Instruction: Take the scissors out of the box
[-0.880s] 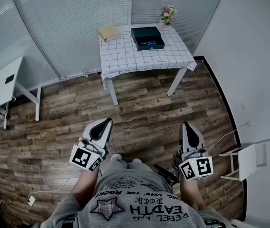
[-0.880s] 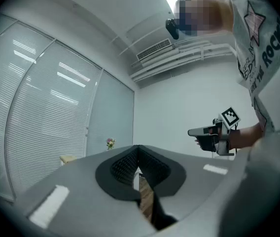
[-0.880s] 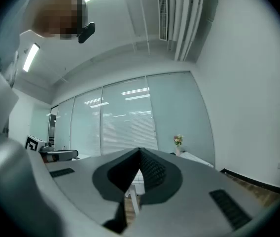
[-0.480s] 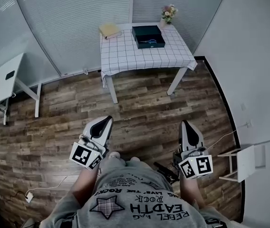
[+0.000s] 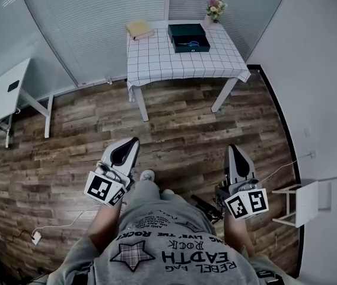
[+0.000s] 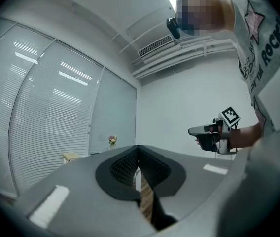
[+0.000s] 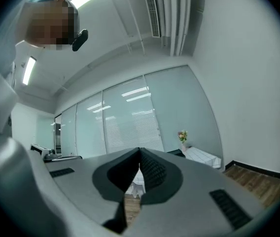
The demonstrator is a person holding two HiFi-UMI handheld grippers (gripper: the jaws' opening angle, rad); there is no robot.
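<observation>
The dark open box [image 5: 188, 37] sits on a table with a white checked cloth [image 5: 180, 64], far across the room in the head view. Blue-handled scissors [image 5: 188, 43] lie inside it. My left gripper [image 5: 132, 142] and right gripper [image 5: 232, 149] are held level in front of my body, over the wooden floor and well short of the table. Both point toward it. In the left gripper view the jaws meet at the tip [image 6: 138, 148] with nothing between them. The right gripper's jaws [image 7: 140, 152] also stand closed and empty. The other hand's gripper [image 6: 214, 135] shows at the right of the left gripper view.
A yellow book [image 5: 139, 29] and a vase of flowers [image 5: 214, 9] also stand on the table. A white desk [image 5: 2, 97] is at the left and a white chair [image 5: 308, 200] by the right wall. Window blinds run behind the table. A cable and plug [image 5: 36, 237] lie on the floor.
The table has shifted up and slightly right in the head view as the person steps forward. Both grippers keep their place before the body and stay shut.
</observation>
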